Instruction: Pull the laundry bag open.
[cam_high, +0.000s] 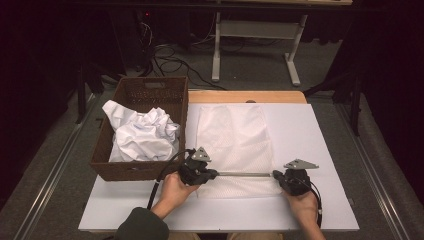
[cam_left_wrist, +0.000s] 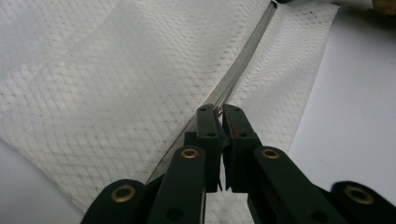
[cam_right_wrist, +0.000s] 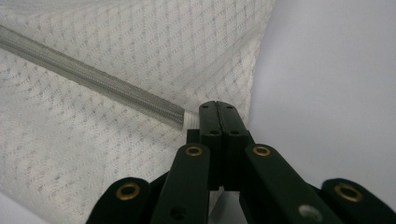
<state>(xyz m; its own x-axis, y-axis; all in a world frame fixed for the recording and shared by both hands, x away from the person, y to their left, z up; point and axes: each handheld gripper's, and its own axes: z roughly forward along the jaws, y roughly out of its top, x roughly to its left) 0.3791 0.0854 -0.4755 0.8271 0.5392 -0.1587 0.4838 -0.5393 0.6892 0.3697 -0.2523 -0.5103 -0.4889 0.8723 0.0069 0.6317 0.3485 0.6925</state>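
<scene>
high view: a white mesh cloth (cam_high: 234, 145) lies flat on the white table top (cam_high: 320, 150), its long side running away from the person, with a grey band (cam_high: 245, 174) stretched taut across its near end. the left gripper (cam_high: 216, 174), held in the person's left hand (cam_high: 176, 190), sits at the cloth's near left edge; the right gripper (cam_high: 274, 175), held in the right hand (cam_high: 302, 202), sits at the near right edge, and the band spans level between the two. a brown wicker basket (cam_high: 145, 167) stands just beside the cloth on its left, holding crumpled white cloths (cam_high: 140, 131). left gripper view: the left gripper (cam_left_wrist: 218, 111) has its jaws drawn almost together, pinching the near end of the grey band (cam_left_wrist: 243, 60), which runs up and away over the mesh cloth (cam_left_wrist: 116, 79); a sliver of cloth seems to be caught with it, though the narrow gap makes this hard to confirm. right gripper view: the right gripper (cam_right_wrist: 217, 106) has its jaws pressed fully together on the other end of the grey band (cam_right_wrist: 93, 79), which leads off to the upper left across the mesh cloth (cam_right_wrist: 140, 42), with the bare table top (cam_right_wrist: 327, 93) just to the right of the cloth's edge.
</scene>
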